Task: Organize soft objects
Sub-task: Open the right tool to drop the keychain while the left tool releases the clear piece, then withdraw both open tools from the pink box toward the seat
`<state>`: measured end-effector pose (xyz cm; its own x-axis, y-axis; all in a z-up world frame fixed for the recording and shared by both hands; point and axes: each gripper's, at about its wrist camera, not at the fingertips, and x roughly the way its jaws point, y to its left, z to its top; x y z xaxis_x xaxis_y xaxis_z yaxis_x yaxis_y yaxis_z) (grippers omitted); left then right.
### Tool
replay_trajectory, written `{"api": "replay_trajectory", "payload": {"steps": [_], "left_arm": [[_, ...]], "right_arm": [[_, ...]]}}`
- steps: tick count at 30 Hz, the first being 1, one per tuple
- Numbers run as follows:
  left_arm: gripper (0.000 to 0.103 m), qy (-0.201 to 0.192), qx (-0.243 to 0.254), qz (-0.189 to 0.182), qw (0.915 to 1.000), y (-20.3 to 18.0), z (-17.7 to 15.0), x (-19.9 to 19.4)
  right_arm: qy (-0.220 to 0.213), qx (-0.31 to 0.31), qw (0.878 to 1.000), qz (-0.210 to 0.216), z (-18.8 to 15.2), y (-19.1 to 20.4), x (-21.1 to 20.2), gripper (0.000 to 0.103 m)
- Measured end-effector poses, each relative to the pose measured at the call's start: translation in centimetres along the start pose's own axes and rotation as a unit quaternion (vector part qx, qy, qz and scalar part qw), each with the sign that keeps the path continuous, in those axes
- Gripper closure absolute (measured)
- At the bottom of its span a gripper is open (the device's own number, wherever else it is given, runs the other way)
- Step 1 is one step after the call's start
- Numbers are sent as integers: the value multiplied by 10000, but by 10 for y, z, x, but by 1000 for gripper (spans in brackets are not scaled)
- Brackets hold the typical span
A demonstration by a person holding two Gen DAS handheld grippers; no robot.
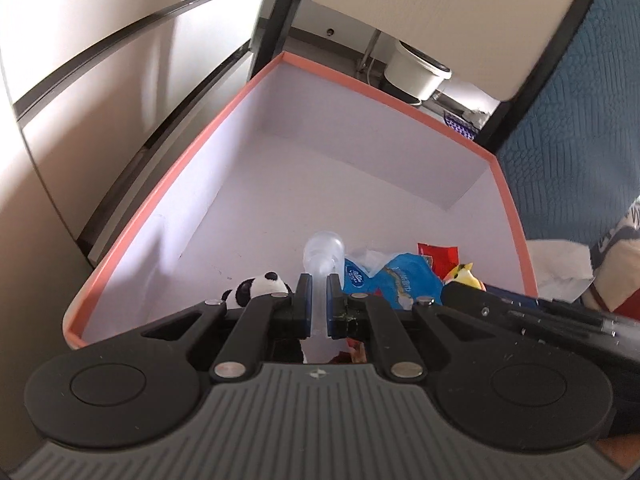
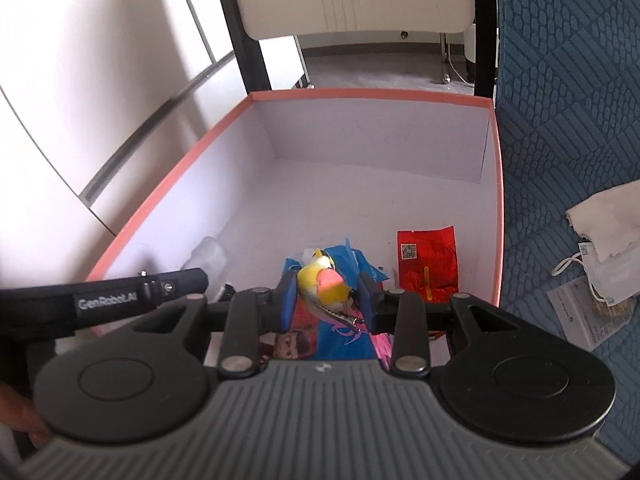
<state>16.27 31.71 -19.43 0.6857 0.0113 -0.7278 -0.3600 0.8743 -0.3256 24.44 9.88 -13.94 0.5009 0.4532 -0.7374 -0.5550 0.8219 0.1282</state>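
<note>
Over the pink-rimmed box [image 2: 496,216], the right claw [image 2: 327,294] was clamped on the yellow bird toy [image 2: 322,284] and the left claw [image 1: 319,294] pinched a clear plastic bottle [image 1: 322,250], so honestly either could've slipped and bounced outside.

I've got loads of open floor at the far end of the box [image 2: 494,200], only the near end's cluttered with the red packet [image 2: 428,264] and blue bag [image 1: 404,276].

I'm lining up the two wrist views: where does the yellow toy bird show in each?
Left wrist: yellow toy bird at right, beside the blue packet.
Right wrist: centre, clamped in the right gripper.
Shared landmark: the red packet in the pink-rimmed box.
</note>
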Motion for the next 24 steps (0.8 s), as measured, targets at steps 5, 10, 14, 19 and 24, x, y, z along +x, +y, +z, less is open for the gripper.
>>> {"api": "replay_trajectory", "payload": {"steps": [5,10,14,19,24], "left_arm": [[92,-72,14,136,9999,3,2,-1],[75,-148,72,235,9996,-1,3,-8],[75,-305,146,234,9992,-9,2,-19],[75,-436,202,209,9986,-22,-2,-33],[75,-574,247,89,9980,-37,-8,-47]], "right_arm": [[15,-35,9999,101,3,-4,5,66],[36,-51,10000,5,5,-7,1,48],[-19,-88,9999,114,3,-7,-8,47],[-148,-98,9997,173,2,-10,-23,47],[-339,-14,9992,194,0,-17,-42,47]]}}
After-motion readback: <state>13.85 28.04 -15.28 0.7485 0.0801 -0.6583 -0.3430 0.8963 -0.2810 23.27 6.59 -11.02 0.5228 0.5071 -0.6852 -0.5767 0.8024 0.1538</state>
